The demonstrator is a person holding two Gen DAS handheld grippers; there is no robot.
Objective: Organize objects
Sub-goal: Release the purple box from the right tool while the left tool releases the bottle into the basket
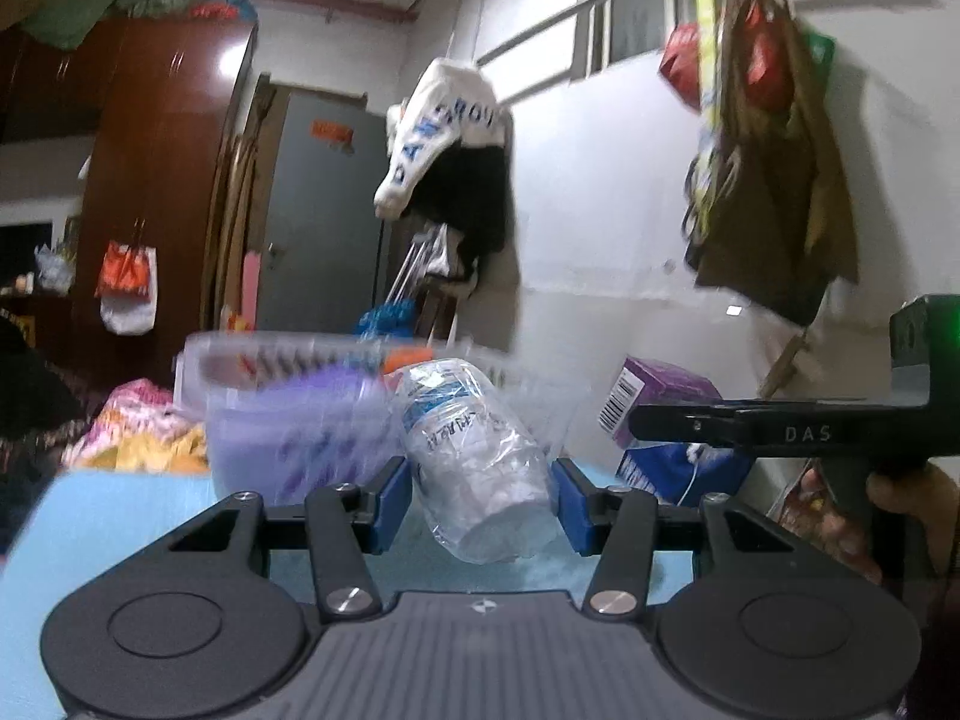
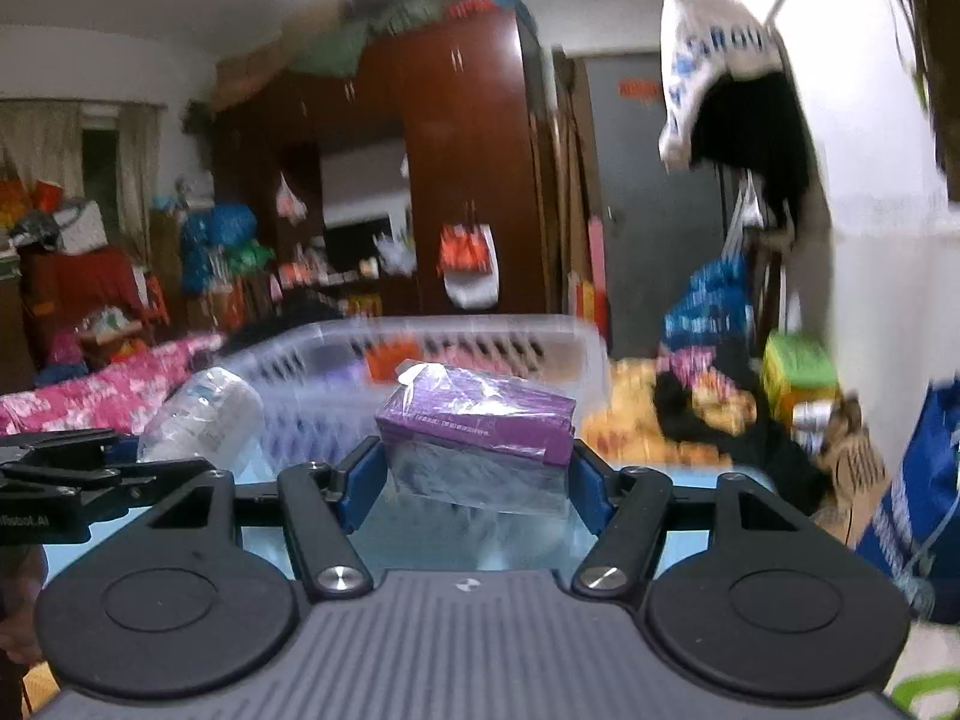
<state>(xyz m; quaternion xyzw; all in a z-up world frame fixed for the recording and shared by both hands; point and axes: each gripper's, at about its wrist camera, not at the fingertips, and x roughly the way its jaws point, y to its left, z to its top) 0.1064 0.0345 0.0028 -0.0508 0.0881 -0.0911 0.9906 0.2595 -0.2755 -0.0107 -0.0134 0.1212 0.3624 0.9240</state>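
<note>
My left gripper (image 1: 480, 483) is shut on a crumpled clear plastic bottle (image 1: 474, 450) with a blue-and-white label, held tilted above the light blue surface (image 1: 120, 516). In the right wrist view the same bottle (image 2: 204, 414) shows at the left. A purple box (image 2: 480, 420) wrapped in clear film sits between the blue pads of my right gripper (image 2: 477, 468), which is shut on it. That box (image 1: 660, 396) also appears at the right of the left wrist view. Just behind both held things stands a pale slotted plastic basket (image 2: 492, 336), blurred, with purple and orange items inside.
A hand (image 1: 900, 516) grips the right tool's handle. Beyond the basket lie pink and yellow bedding (image 2: 90, 396) and a dark wooden wardrobe (image 2: 474, 180). Clothes hang on the white wall (image 1: 774, 180). A blue bag (image 2: 924, 498) stands at the right.
</note>
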